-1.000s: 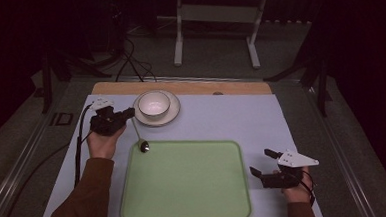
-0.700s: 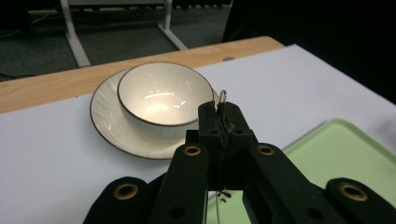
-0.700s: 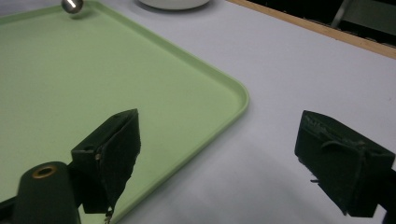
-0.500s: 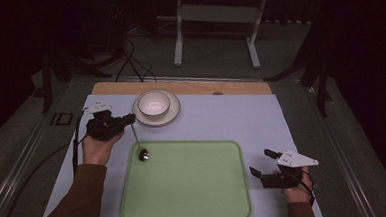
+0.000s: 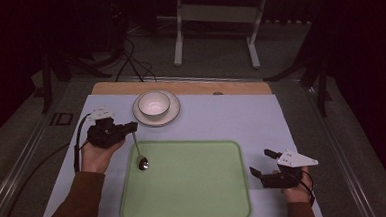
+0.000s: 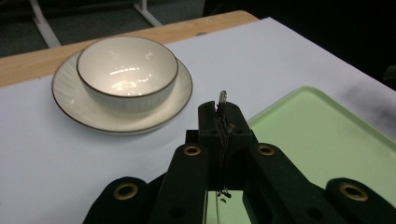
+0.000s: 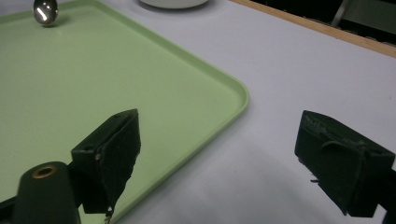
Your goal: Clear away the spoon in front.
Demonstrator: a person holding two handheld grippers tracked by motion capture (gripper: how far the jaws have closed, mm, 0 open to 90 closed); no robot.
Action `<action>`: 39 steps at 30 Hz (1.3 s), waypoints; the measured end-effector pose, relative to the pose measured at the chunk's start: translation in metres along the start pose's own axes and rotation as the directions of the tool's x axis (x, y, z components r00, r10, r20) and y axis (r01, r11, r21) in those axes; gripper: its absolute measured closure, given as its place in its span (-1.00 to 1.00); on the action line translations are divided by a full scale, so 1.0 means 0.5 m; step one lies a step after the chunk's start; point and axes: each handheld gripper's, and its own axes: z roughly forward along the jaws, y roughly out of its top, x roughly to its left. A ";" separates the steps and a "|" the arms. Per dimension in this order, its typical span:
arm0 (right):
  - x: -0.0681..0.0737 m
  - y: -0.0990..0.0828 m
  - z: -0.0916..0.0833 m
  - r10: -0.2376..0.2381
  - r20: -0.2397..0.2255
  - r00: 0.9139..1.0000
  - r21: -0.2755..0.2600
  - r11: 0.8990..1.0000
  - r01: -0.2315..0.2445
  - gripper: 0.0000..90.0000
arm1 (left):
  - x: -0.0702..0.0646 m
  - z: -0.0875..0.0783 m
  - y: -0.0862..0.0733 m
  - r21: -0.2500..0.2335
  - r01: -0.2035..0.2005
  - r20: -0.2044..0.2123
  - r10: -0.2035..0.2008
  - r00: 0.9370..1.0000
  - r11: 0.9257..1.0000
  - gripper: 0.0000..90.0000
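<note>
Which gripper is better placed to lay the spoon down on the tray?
Left. The left gripper is shut on the spoon, whose bowl hangs over the tray. The right gripper is open, beside the tray's other edge.

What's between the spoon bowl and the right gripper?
Just bare green tray, per the high view: the spoon bowl is over its near-left part, the right gripper sits open off its right rim. Left gripper pinches the handle.

- The left gripper (image 5: 130, 126), clamped on the spoon (image 5: 138, 152) handle, has drawn back from the bowl (image 5: 154, 104) towards the person.
- The spoon's bowl end has moved from the white counter (image 5: 222, 122) onto the green tray (image 5: 195, 188), at its near-left corner.
</note>
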 end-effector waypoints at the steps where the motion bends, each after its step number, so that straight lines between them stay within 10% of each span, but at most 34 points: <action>1: 0.000 0.000 0.000 0.000 0.000 1.000 0.001 1.000 0.000 -0.69 | -0.001 0.002 -0.006 0.017 -0.002 0.000 0.002 1.000 1.000 0.98; 39: -0.001 0.000 0.003 -0.002 -0.002 1.000 0.009 1.000 0.002 -0.69 | -0.006 0.036 -0.135 0.024 0.105 0.098 -0.107 0.989 0.994 0.76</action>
